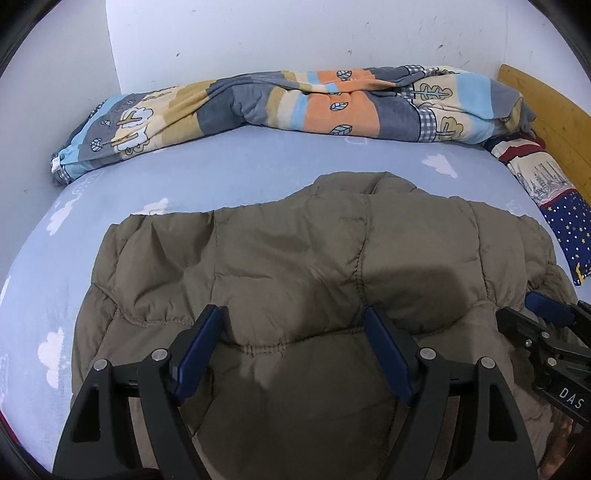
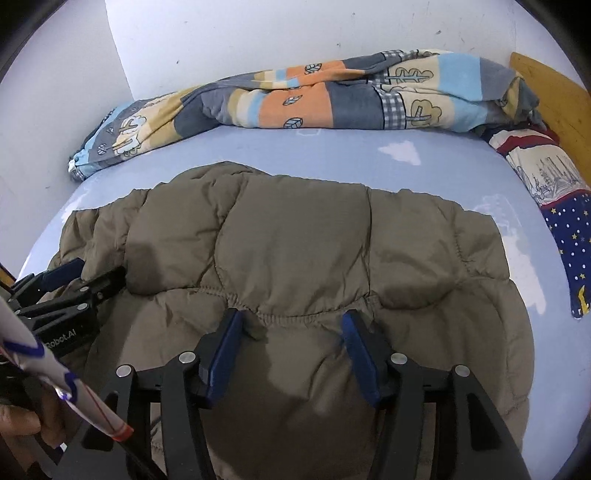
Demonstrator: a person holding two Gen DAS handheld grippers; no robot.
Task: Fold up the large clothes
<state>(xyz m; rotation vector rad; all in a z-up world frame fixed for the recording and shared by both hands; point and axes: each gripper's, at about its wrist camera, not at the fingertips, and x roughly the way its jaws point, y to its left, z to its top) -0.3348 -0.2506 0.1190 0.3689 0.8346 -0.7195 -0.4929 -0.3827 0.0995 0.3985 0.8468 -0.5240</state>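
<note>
Directly ahead in the left wrist view, an olive-brown quilted jacket (image 1: 295,266) is being shown spread across a light blue cloud-print bedsheet (image 1: 229,162), and the left gripper (image 1: 295,325) is being held just above its padded panels with both blue-padded fingers (image 1: 199,347) spread wide apart — nothing is being pinched between them. At the right edge of that view the right gripper (image 1: 546,314) is being seen over the jacket's side, though its jaws cannot be judged from there. Beyond the jacket, a bunched patchwork blanket (image 1: 295,107) is being pressed along the white wall (image 1: 258,33), with a star-print pillow (image 1: 561,214) lying beside a wooden headboard (image 1: 546,114). Then, in the right wrist view, the right gripper (image 2: 291,321) is being held over the jacket (image 2: 295,240) near a stitched seam, its fingers likewise parted and gripping nothing — while the left gripper (image 2: 85,277) is being glimpsed at the left, resting against the jacket's edge beside a white sleeve (image 2: 55,384).
</note>
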